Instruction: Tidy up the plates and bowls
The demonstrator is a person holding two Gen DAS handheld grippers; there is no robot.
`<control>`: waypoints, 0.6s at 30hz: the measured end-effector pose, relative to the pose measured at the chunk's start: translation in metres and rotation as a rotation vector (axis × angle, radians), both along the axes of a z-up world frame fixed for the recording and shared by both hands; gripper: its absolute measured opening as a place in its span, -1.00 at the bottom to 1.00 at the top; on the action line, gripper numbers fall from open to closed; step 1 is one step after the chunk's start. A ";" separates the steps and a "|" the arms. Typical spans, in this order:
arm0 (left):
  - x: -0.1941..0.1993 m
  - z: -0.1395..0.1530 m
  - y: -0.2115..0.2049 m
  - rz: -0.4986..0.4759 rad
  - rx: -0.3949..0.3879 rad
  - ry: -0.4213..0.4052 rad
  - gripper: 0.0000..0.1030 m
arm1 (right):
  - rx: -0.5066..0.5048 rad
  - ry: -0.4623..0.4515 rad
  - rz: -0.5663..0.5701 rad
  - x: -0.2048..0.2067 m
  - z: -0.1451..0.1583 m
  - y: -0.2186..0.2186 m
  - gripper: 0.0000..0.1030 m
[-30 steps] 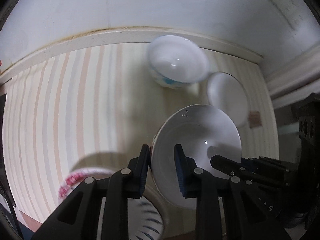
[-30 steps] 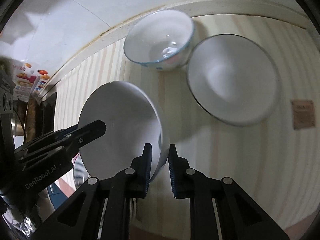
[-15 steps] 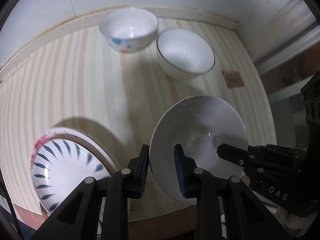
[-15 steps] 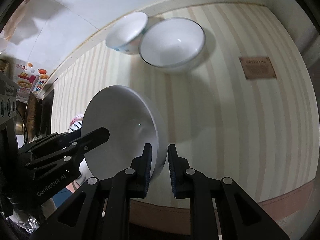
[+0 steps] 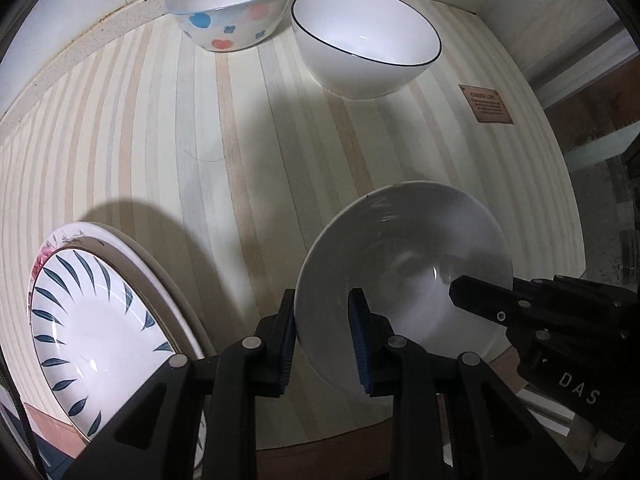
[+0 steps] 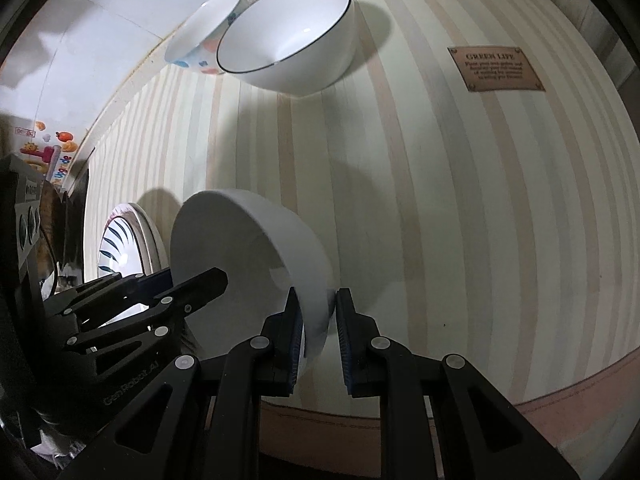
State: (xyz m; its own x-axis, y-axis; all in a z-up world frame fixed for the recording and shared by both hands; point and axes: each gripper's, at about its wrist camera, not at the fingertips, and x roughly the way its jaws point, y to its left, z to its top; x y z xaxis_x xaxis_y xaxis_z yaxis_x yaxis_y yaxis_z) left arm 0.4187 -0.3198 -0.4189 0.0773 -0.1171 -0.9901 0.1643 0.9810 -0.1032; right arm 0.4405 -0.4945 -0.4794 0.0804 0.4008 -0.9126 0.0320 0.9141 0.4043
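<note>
where fingers (image 5: pixel 362 332) clamp, white bowl (image 5: pixel 400 264) rim hidden

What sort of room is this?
Probably a home kitchen or dining corner: bowls and stacked plates sit on a striped tablecloth against a tiled wall.

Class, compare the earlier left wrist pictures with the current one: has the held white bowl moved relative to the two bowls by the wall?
Yes. The white bowl, clamped by both grippers, has drawn back from the spotted bowl and black-rimmed bowl, toward the table's near edge.
</note>
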 end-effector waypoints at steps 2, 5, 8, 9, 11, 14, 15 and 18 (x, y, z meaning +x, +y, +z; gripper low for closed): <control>0.002 -0.001 -0.002 0.003 0.007 -0.003 -0.56 | -0.002 0.003 0.003 0.001 -0.002 0.001 -0.65; 0.002 0.001 -0.004 0.006 0.013 -0.005 -0.56 | 0.005 0.008 0.003 0.002 -0.003 0.001 -0.65; 0.002 0.002 -0.005 0.008 0.014 -0.006 -0.56 | 0.008 0.016 0.008 0.003 -0.005 0.000 -0.65; 0.001 0.002 -0.005 0.008 0.016 -0.006 -0.56 | 0.009 0.019 0.009 0.003 -0.006 0.000 -0.65; 0.000 0.001 -0.004 0.012 0.018 -0.005 -0.56 | 0.013 0.027 0.012 0.003 -0.008 0.000 -0.65; -0.002 0.000 -0.004 0.020 0.023 -0.004 -0.56 | 0.015 0.032 0.020 0.002 -0.009 -0.002 -0.65; -0.002 0.000 -0.005 0.020 0.025 -0.002 -0.56 | 0.015 0.034 0.024 0.004 -0.009 -0.002 -0.65; -0.002 0.005 -0.001 0.036 0.001 0.027 -0.56 | 0.021 0.042 0.028 0.006 -0.010 0.000 -0.65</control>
State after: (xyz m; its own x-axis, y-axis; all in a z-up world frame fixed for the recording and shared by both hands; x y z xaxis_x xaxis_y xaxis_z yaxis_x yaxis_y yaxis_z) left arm 0.4163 -0.3206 -0.4137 0.0549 -0.1141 -0.9919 0.1263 0.9863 -0.1065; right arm 0.4467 -0.4943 -0.4895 0.0309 0.4215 -0.9063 0.0240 0.9062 0.4222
